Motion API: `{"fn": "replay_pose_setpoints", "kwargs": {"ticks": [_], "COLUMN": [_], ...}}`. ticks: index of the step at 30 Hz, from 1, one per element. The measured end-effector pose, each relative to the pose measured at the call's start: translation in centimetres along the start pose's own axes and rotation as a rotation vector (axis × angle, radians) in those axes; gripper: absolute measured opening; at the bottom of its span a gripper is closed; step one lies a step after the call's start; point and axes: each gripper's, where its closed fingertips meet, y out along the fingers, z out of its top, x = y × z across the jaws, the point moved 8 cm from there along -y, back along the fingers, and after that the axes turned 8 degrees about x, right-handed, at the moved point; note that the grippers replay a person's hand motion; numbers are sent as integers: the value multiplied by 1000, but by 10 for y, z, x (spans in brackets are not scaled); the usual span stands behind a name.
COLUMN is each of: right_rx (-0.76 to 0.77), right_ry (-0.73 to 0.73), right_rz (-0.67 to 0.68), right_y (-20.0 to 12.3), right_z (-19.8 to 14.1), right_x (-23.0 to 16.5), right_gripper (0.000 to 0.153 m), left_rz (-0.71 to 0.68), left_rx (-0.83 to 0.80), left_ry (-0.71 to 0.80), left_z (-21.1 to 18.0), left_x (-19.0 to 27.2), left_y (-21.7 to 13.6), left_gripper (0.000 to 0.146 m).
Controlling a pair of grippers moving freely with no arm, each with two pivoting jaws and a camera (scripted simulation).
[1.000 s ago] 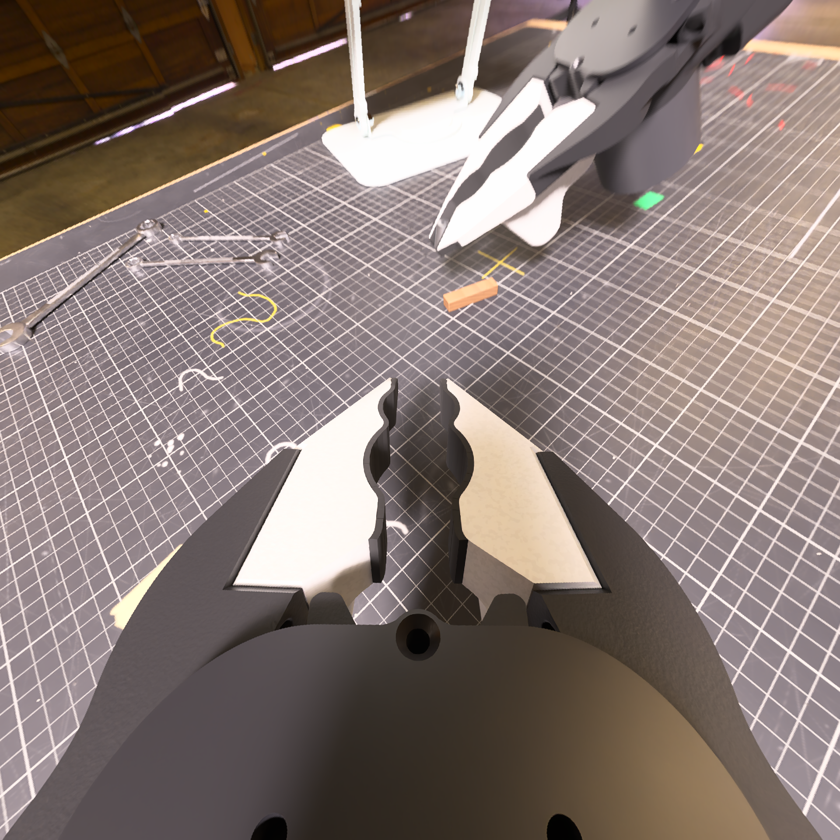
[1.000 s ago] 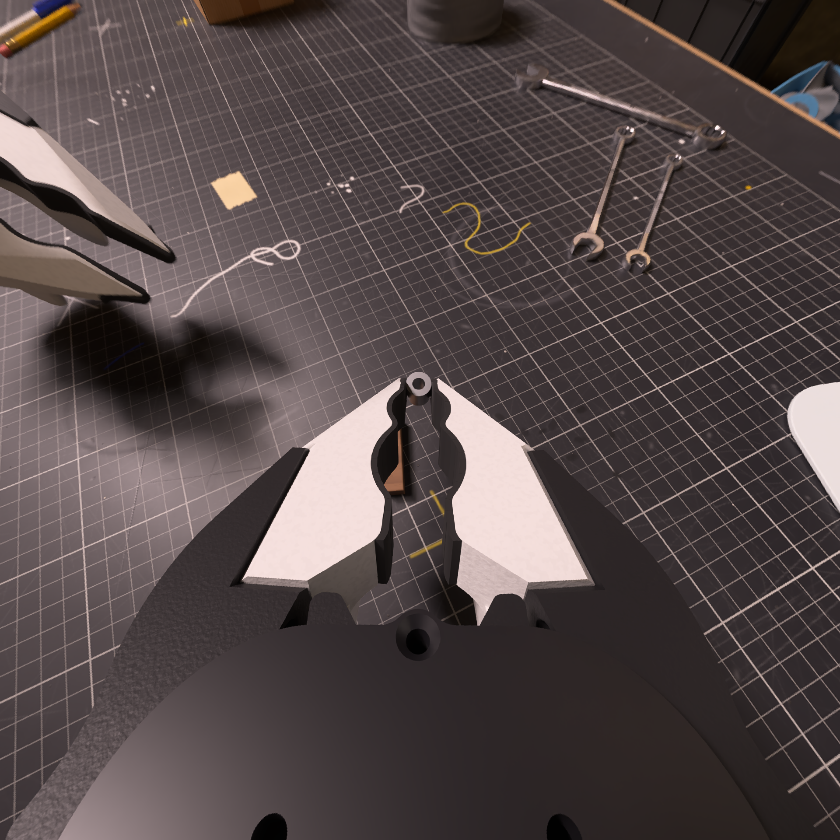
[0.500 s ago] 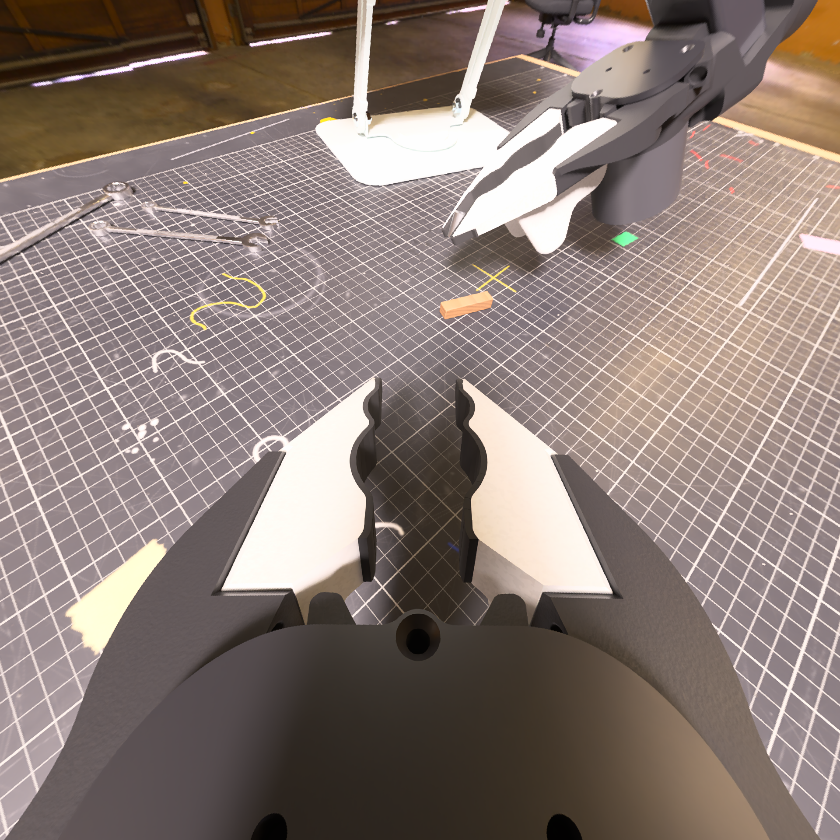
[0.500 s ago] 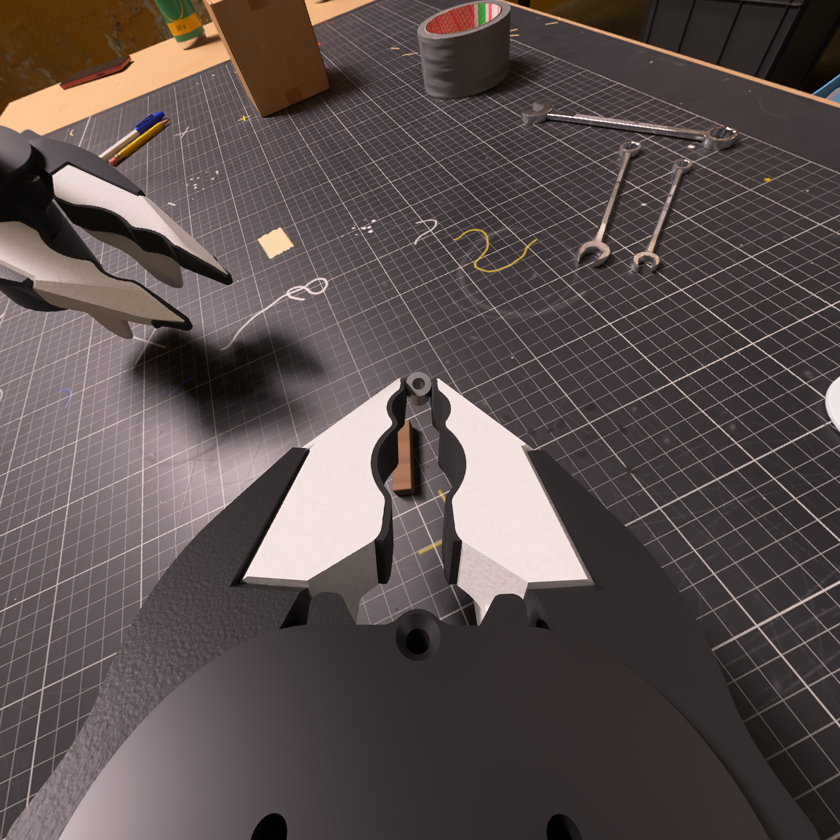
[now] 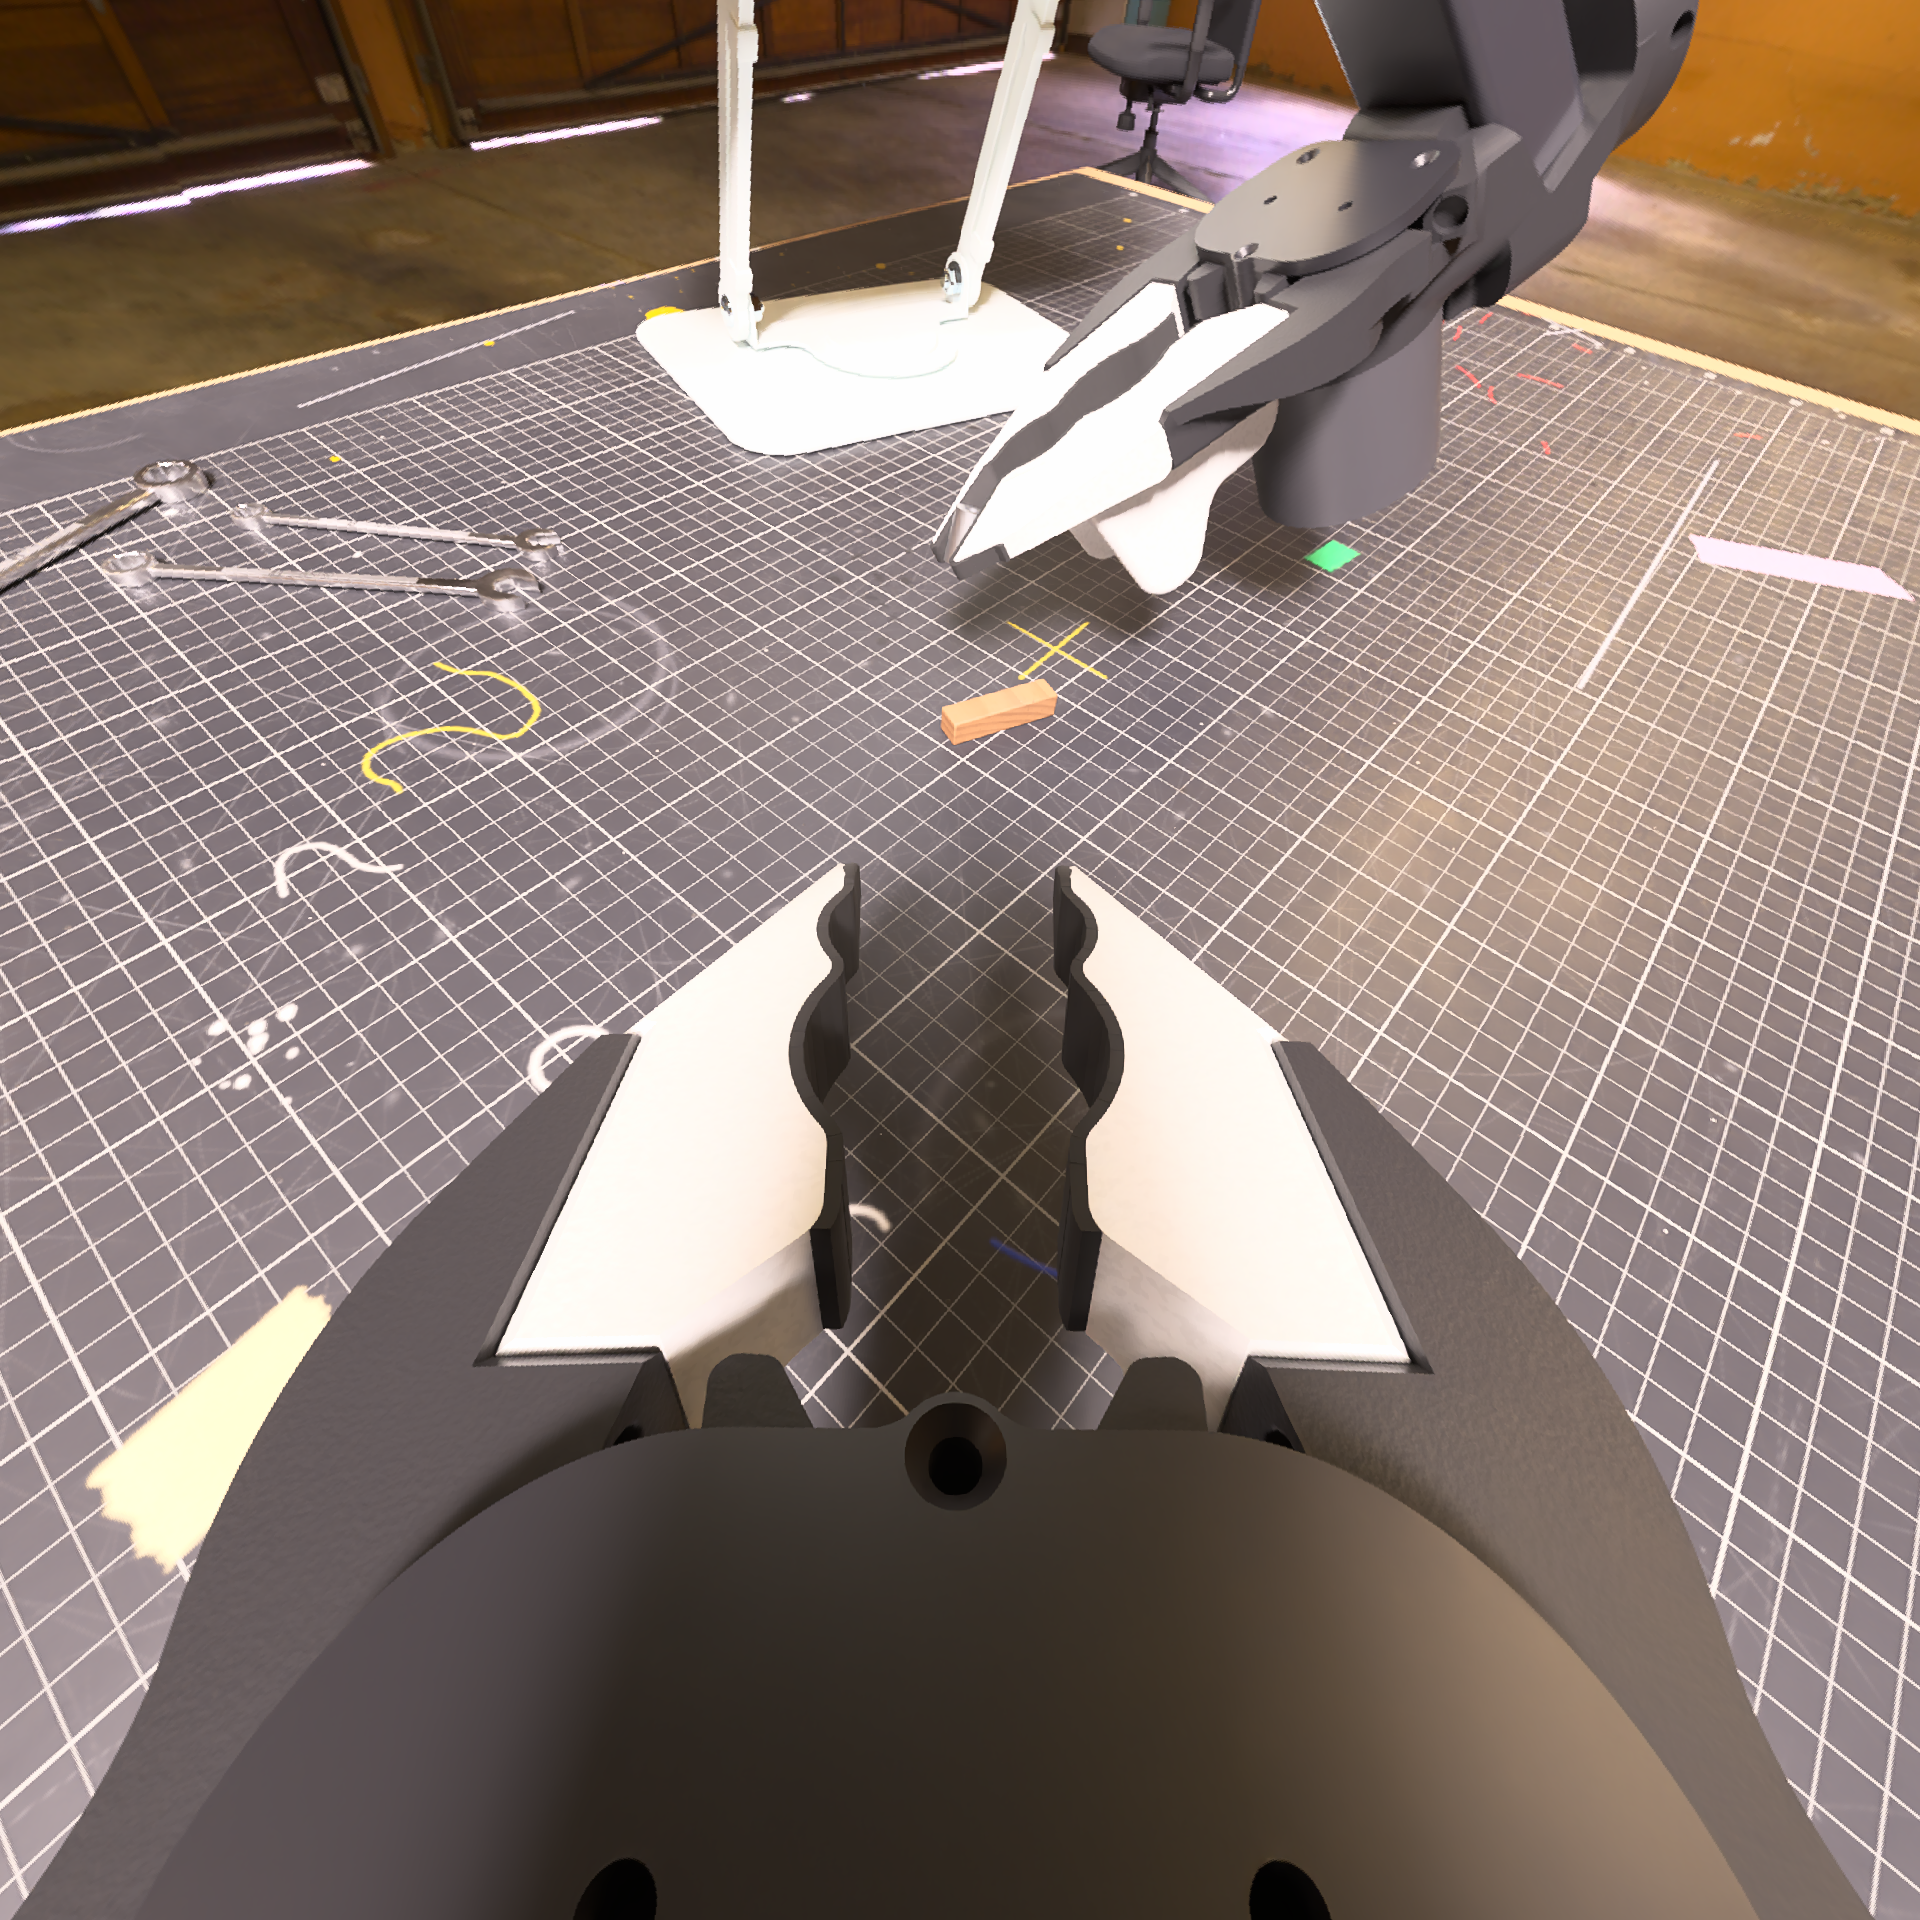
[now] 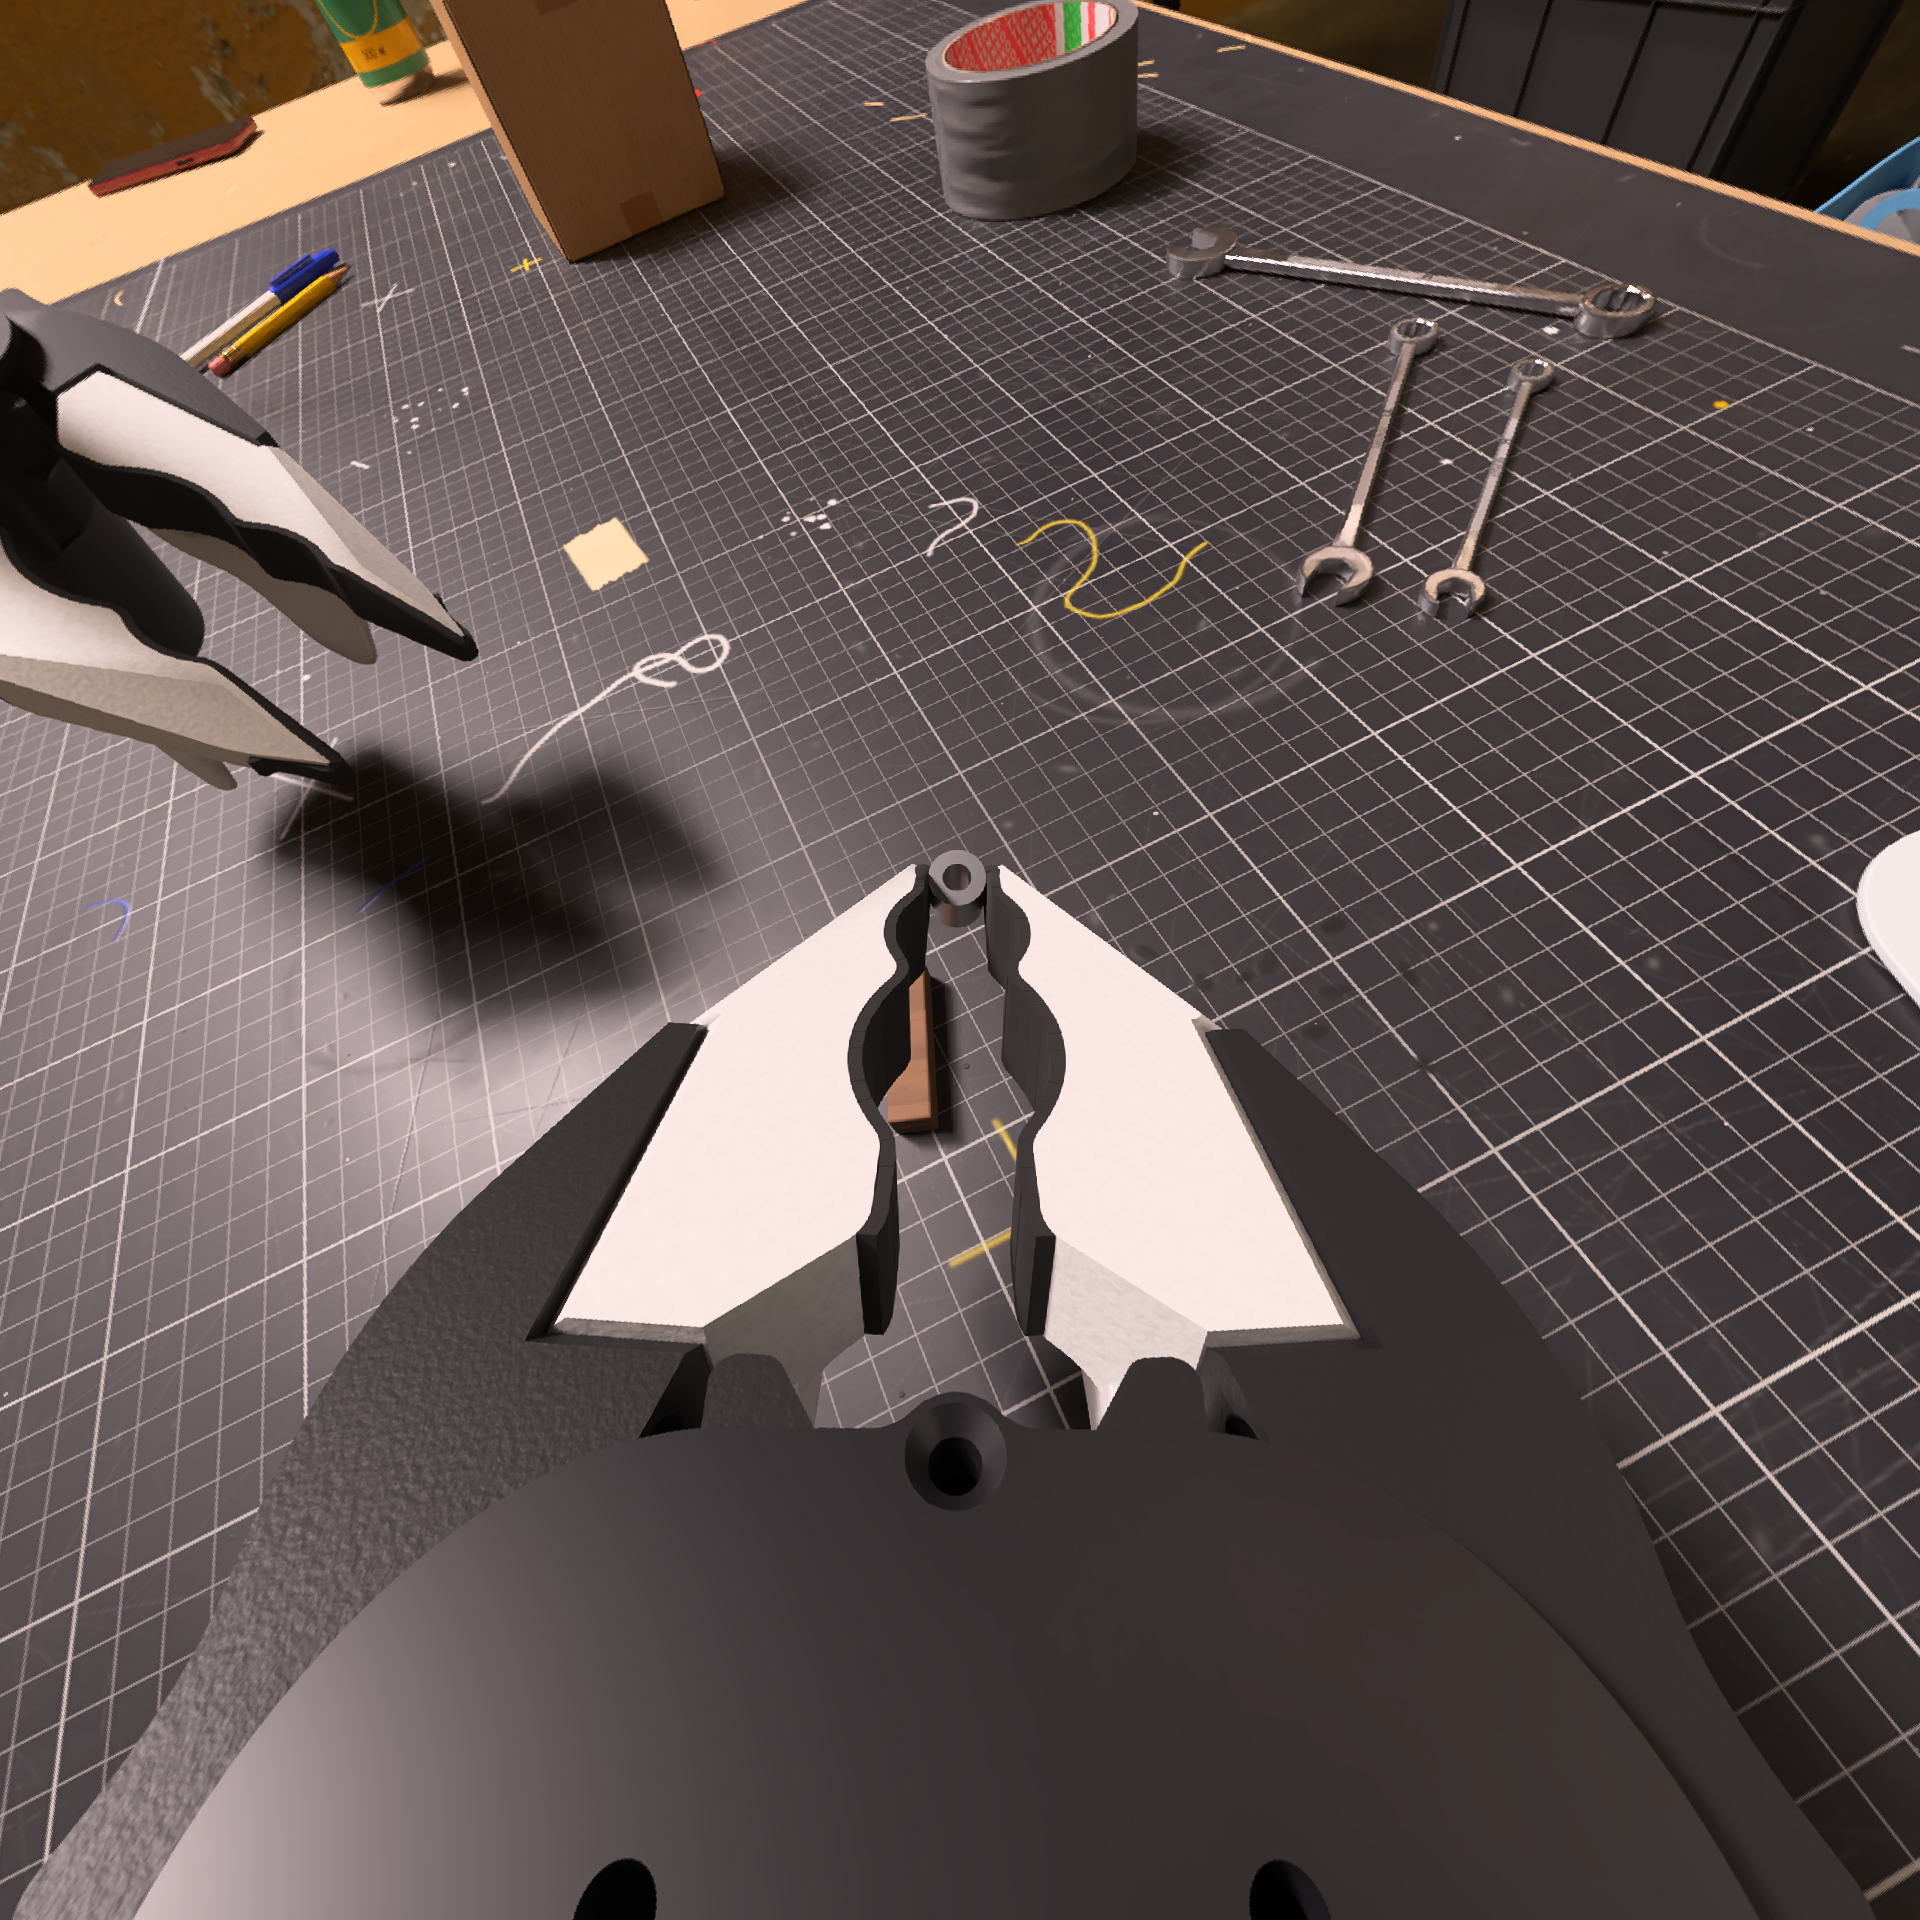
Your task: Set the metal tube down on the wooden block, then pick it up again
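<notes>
Two grippers are hanging over the dark gridded desk (image 5: 1558, 935) right now. In the right wrist view, the right gripper (image 6: 957, 902) is pinching the metal tube (image 6: 957, 885) at the very tips of its jaws, so those are sitting narrow, clamped on the little grey ring. The tube is showing near the centre of the frame, up off the desk. Below it, seen through the gap between the jaws, the wooden block (image 6: 920, 1070) is lying flat on the desk next to a yellow cross mark (image 6: 997, 1195).

In the left wrist view, the left gripper (image 5: 956, 894) is filling the lower half of the frame with its jaws spread wide and nothing between them. The block is sitting a bit above centre there, well apart from it, with the right gripper hovering above and to the upper right of it.

Other stuff lying around in the right wrist view: three wrenches (image 6: 1455, 447) at upper right, a roll of grey tape (image 6: 1029, 114) at top centre, a cardboard box (image 6: 592, 114) at upper left, plus a pen and pencil (image 6: 270, 312) further left.
</notes>
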Motion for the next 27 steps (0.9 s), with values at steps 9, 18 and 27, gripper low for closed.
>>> {"fn": "replay_pose_setpoints", "kwargs": {"ticks": [9,18,27], "right_rx": [-62,-186,-285], "right_ry": [-12,-104,-230], "right_rz": [5,-10,-28], "right_y": [2,4,11], "right_z": [-5,-14,-22], "right_x": [-3,-10,-20], "right_gripper": [10,10,10], "left_rz": [-5,-13,-4], "left_rx": [-7,-9,-13], "left_ry": [2,-21,-11], "left_z": [0,0,-1], "left_x": [0,-2,-1], "left_y": [1,1,1], "left_gripper": [38,39,39]}}
